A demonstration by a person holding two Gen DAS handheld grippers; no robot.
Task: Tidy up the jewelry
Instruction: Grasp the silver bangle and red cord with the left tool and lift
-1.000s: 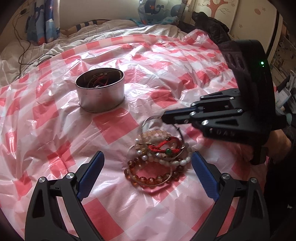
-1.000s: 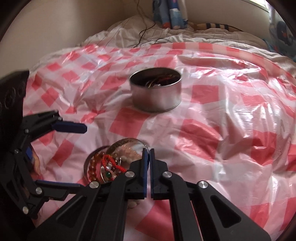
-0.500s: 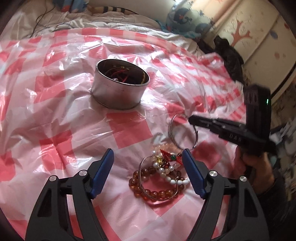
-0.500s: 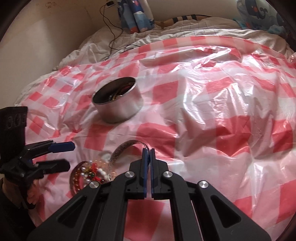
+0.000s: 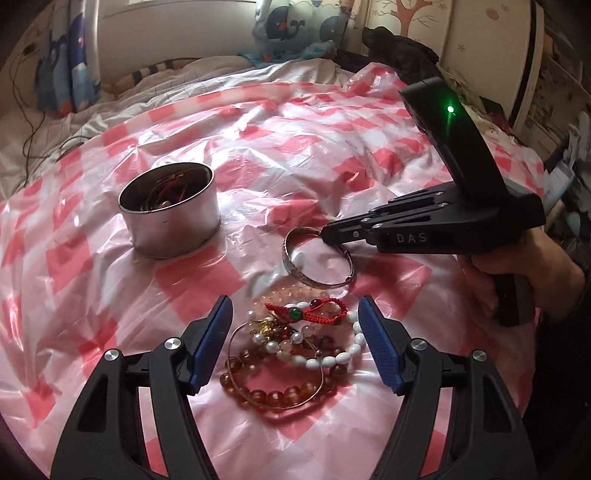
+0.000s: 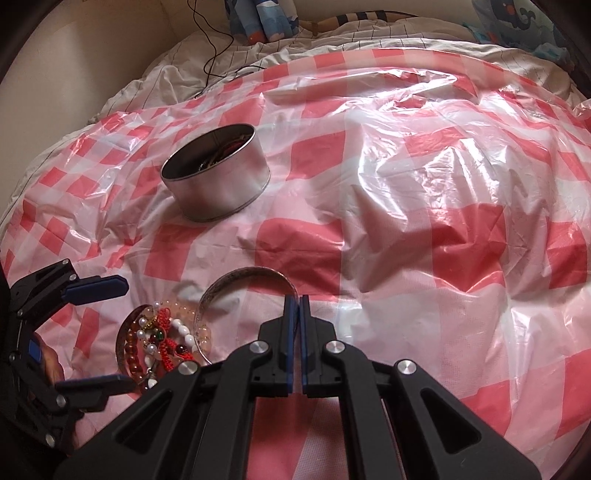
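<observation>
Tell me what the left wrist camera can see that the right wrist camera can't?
Only the left wrist view shows the right gripper from the side with its green light, the hand holding it, and the tree-patterned wall.

Only the right wrist view shows the left gripper from the side, its jaws open around the bead bracelets, and the wide bare cloth on the right.

Both show the metal tin, the silver bangle pinched by the shut right gripper, and the red-checked cloth.
</observation>
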